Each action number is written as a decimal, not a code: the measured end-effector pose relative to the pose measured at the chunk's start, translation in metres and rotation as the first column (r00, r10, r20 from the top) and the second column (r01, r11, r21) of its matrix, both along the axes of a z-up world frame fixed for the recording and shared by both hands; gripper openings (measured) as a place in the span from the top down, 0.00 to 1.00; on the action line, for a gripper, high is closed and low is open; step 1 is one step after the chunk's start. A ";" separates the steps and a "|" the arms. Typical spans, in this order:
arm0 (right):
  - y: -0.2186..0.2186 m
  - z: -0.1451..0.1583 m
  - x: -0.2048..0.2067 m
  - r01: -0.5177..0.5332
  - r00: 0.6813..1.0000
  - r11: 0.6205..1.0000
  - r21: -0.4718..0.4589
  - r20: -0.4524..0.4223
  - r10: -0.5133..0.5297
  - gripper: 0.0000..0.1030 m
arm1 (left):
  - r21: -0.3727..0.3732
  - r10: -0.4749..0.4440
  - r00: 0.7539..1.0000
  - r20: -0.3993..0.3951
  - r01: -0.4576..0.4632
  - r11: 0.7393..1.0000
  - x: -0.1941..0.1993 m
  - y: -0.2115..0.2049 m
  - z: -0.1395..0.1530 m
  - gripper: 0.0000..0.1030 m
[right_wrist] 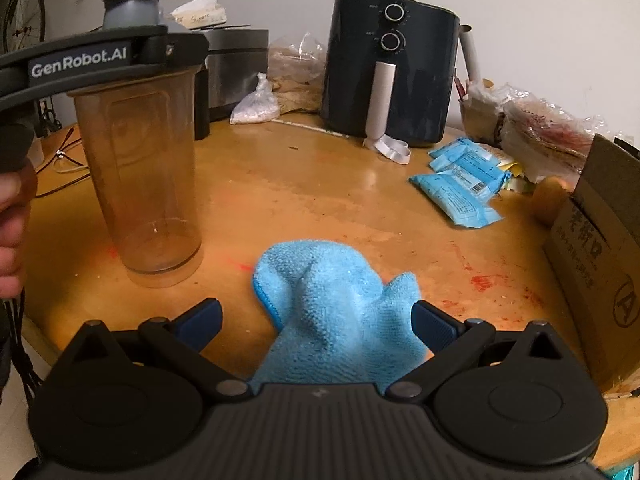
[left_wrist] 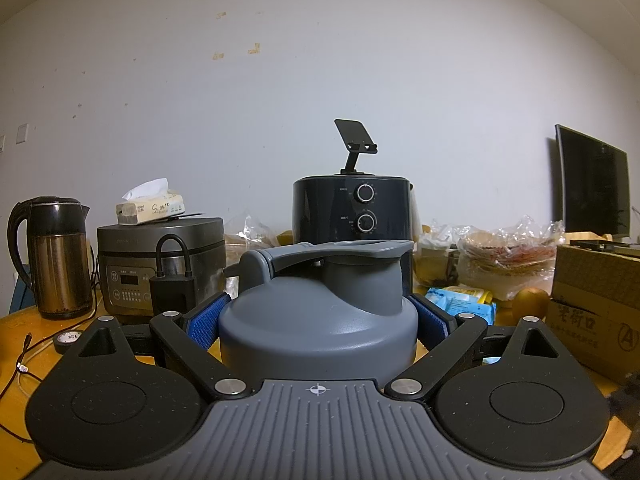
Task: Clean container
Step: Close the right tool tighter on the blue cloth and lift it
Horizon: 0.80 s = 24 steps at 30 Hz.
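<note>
While left gripper [left_wrist: 318, 320] clamps lid [left_wrist: 320, 320], bare tabletop [right_wrist: 320, 184] beyond cloth [right_wrist: 332, 300].

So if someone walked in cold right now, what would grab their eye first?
Probably the grey lid of the shaker bottle, clamped between the left claw's blue pads and filling the left wrist view. Next, the bright blue cloth lying on the wooden table between the right claw's open fingers.
</note>
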State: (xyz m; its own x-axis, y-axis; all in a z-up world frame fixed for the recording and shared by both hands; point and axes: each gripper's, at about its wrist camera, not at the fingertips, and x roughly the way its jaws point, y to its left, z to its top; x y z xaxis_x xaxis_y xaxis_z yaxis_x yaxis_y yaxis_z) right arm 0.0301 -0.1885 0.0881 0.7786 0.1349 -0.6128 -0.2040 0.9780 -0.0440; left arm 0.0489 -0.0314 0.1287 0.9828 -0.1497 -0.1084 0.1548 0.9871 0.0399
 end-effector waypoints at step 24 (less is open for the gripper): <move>0.003 -0.006 0.006 0.018 1.000 1.000 0.005 0.001 -0.018 0.89 | 0.001 0.002 1.000 0.000 -0.002 1.000 -0.001 0.000 -0.001 0.08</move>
State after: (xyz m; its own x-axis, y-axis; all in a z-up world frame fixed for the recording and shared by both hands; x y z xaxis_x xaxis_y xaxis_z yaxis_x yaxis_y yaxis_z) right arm 0.0364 -0.1857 0.0822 0.7814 0.1238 -0.6116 -0.1865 0.9817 -0.0395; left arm 0.0479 -0.0312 0.1277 0.9830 -0.1482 -0.1085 0.1533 0.9874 0.0404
